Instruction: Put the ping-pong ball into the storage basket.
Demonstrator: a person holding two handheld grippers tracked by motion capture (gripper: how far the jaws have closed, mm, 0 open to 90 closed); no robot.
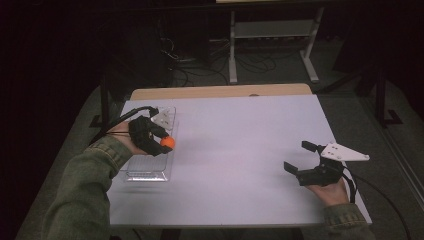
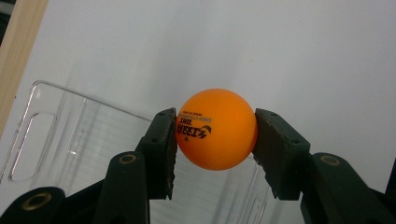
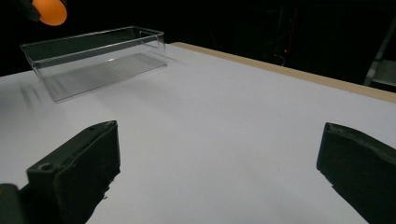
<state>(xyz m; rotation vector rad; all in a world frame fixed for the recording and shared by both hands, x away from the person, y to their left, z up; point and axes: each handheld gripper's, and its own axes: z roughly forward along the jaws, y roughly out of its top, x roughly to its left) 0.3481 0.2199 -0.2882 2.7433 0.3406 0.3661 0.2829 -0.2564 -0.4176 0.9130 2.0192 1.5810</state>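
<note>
An orange ball (image 2: 216,129) with dark printed lettering sits pinched between the left gripper's (image 1: 161,142) jaws, above a clear plastic box (image 2: 70,135). The right gripper (image 1: 300,159) has its jaws wide apart and empty over the white surface (image 1: 235,145); the room behind is dark.

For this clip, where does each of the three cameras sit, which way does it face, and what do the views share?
High view: above the person's side, looking forward and down on the white table; both sleeved forearms, left gripper and right gripper show.
Left gripper view: rides the left gripper, looking down past its jaws shut on the orange ball above the clear box.
Right gripper view: low over the table, looking across between its open jaws.
Shared: ball and clear box appear in all three.
</note>
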